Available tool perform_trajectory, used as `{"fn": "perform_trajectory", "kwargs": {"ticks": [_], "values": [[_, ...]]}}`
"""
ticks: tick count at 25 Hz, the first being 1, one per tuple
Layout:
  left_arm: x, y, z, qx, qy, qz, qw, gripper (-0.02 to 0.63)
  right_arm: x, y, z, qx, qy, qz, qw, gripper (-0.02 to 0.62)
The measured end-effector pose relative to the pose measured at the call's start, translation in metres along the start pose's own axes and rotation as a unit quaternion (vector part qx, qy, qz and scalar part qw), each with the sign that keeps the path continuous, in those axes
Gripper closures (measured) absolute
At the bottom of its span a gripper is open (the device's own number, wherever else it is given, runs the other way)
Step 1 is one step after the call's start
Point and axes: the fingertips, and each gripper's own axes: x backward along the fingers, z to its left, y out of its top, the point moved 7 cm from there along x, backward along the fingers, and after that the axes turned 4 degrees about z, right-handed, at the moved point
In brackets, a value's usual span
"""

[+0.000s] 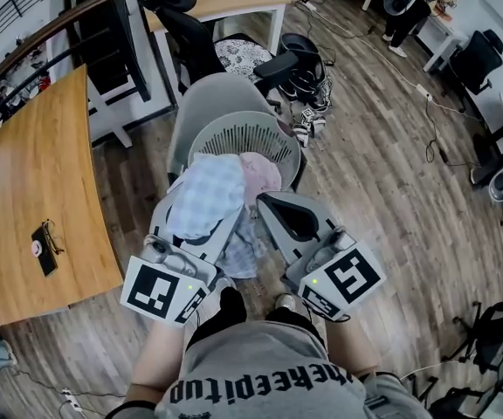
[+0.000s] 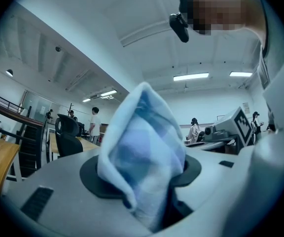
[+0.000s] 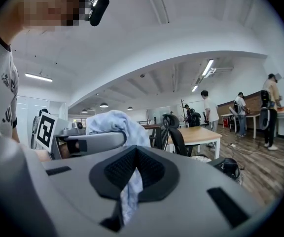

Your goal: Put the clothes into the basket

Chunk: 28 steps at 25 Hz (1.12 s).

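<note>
The checked cloth [image 1: 206, 195] in the head view is bunched over your left gripper [image 1: 201, 238], just short of the rim of the slotted basket [image 1: 244, 133], where a pink garment [image 1: 265, 175] already lies. Its bulk runs away from you towards the basket, and more pale fabric [image 1: 238, 253] hangs down between the two tools. You seem to be carrying it level at rim height so that it clears the wall before it drops in. Your right gripper [image 1: 273, 212] sits beside the left one and points the same way.

In the left gripper view the jaws are clamped on a thick fold of that cloth [image 2: 142, 152]. The fold stands up from the pads as a peak, long axis upright.

In the right gripper view the jaws are pinched together on a thin strip of pale fabric [image 3: 130, 191], which trails down out of the pads. It may be a corner of the same checked cloth, held so the loose end does not drag, but the views don't settle that.
</note>
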Motion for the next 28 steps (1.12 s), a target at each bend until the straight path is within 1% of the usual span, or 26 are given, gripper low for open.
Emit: {"fn": "perform_trajectory", "kwargs": {"ticks": [6,11,15,28], "values": [[-0.001,0.002,0.010,0.000,-0.026,-0.001,0.9997,0.382,-0.005,0.001,0.006,-0.003,-0.026,0.000,1.000,0.586],[-0.002,-0.006,0.020,0.001,-0.046,-0.003,0.9989,0.382,-0.012,-0.007,0.008,-0.004,-0.046,-0.003,0.999,0.586],[-0.004,-0.005,0.026,0.000,-0.061,-0.003,0.9982,0.382,-0.016,-0.006,0.009,-0.006,-0.060,-0.005,0.998,0.586],[-0.010,-0.010,0.037,0.010,-0.088,-0.001,0.9960,0.382,-0.018,-0.012,0.013,-0.011,-0.093,0.010,0.996,0.586]]}}
